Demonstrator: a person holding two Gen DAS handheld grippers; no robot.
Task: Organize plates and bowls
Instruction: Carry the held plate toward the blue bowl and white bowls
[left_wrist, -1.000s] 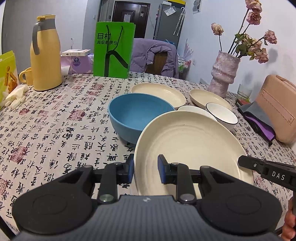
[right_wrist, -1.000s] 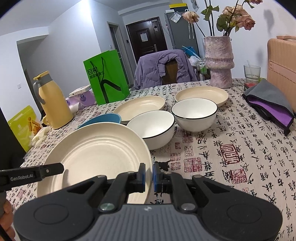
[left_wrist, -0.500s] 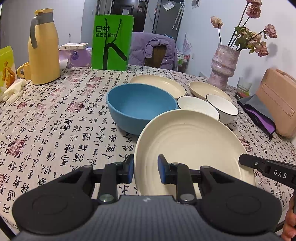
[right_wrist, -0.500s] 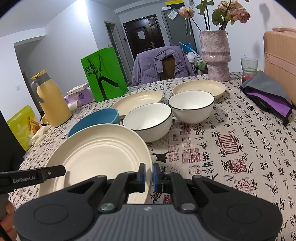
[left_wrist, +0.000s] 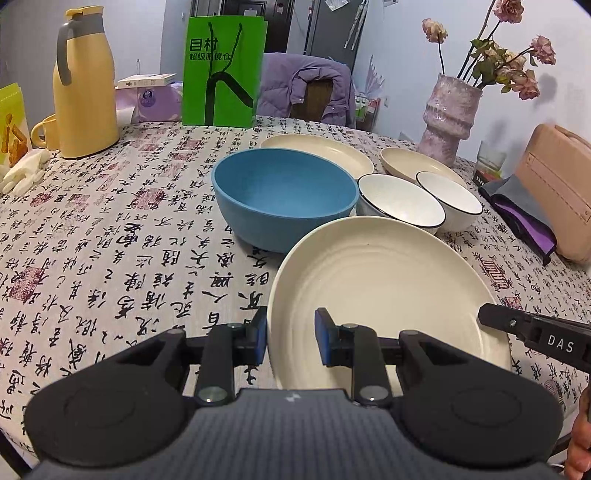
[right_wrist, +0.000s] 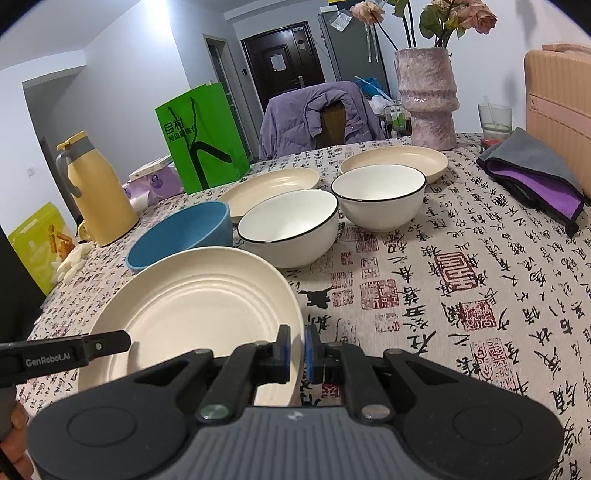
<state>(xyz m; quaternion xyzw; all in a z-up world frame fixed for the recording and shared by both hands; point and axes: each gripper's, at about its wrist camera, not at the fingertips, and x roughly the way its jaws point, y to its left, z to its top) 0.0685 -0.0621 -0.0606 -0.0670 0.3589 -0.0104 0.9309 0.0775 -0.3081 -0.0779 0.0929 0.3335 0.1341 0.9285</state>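
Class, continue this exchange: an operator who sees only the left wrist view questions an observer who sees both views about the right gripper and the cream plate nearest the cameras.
Operator: Only one finger of the right gripper shows beside the near cream plate. Does it have a grip?
Observer: Yes, its jaws are shut on the plate's right rim.
Operator: That finger hides the table just right of the plate. Is anything there?
Observer: Only patterned tablecloth shows there, out to the grey and purple cloth.
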